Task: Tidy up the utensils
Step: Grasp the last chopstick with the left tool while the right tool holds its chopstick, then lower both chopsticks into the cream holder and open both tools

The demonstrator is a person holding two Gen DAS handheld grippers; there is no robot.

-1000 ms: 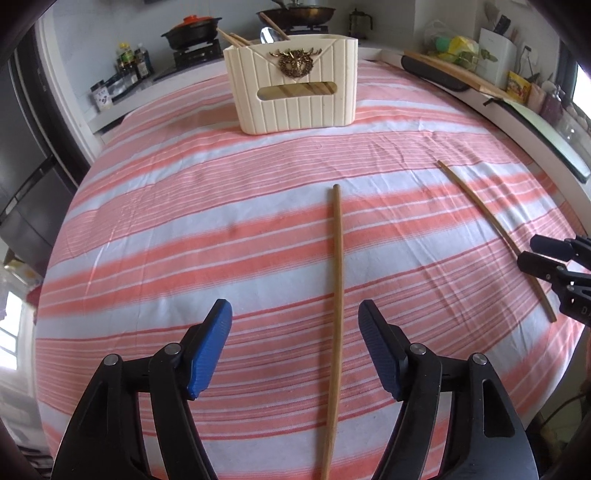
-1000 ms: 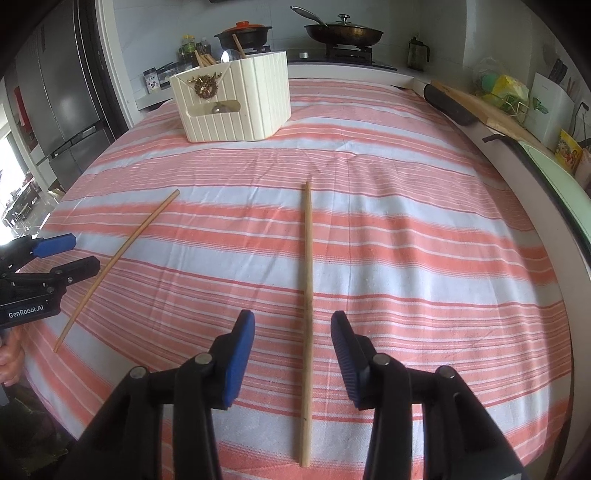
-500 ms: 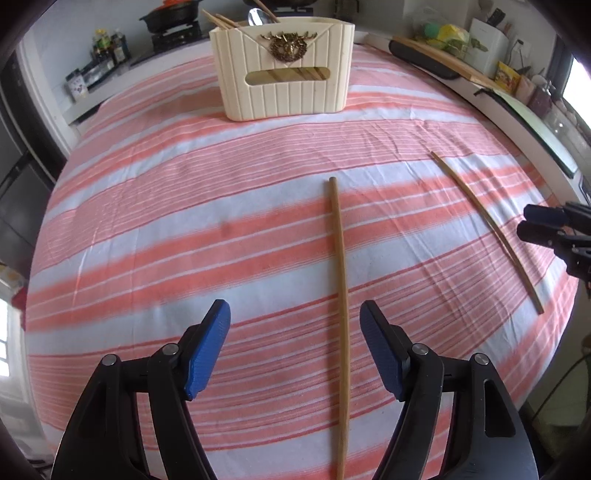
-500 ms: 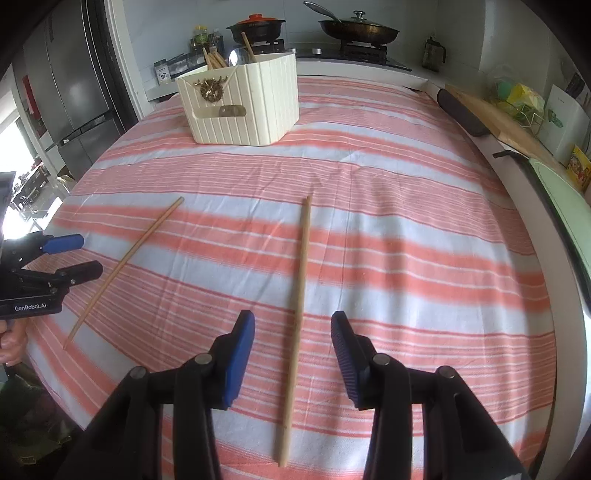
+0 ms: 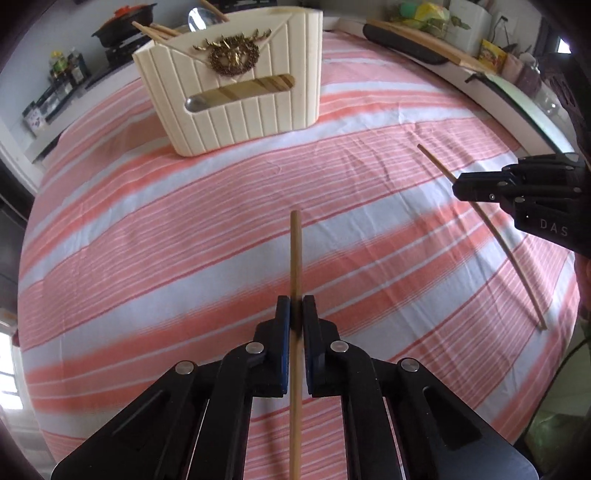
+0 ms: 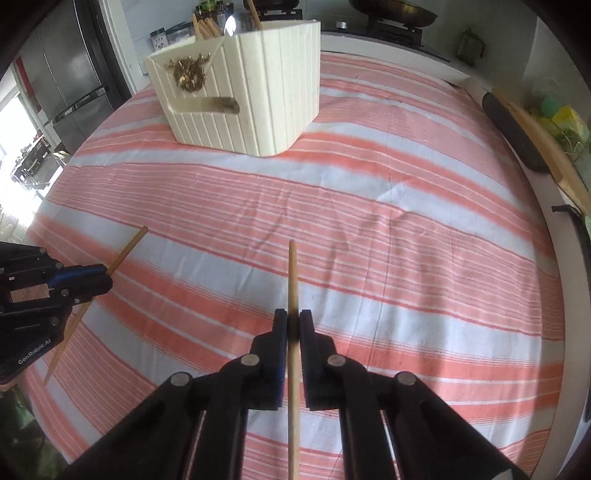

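- The left gripper (image 5: 296, 312) has its jaws clamped on a wooden chopstick (image 5: 295, 254), which runs straight between the blue pads (image 5: 283, 314) and sticks out ahead of them over the cloth.
- The right gripper (image 6: 293, 324) has its jaws clamped on a second chopstick (image 6: 292, 280) in the same way, the stick passing between the pads and pointing forward.
- In the left wrist view the right gripper shows at the right edge, gripping its chopstick partway along, the stick slanting across the stripes.
- In the right wrist view the left gripper appears at the left edge, its blue pads pressed on the chopstick there.
- Well ahead of both sticks stands a cream ribbed utensil holder (image 5: 236, 107) with a gold ornament (image 5: 232, 55) on its front and a slot below it; chopstick ends and a spoon (image 5: 199, 20) rise from its top.
- Everything rests on a table covered with a pink-and-white striped cloth (image 5: 147, 236).
- Behind the table a kitchen counter carries a dark pot with a red lid (image 5: 123, 20), and a wooden board (image 5: 424, 44) lies at the far right edge.
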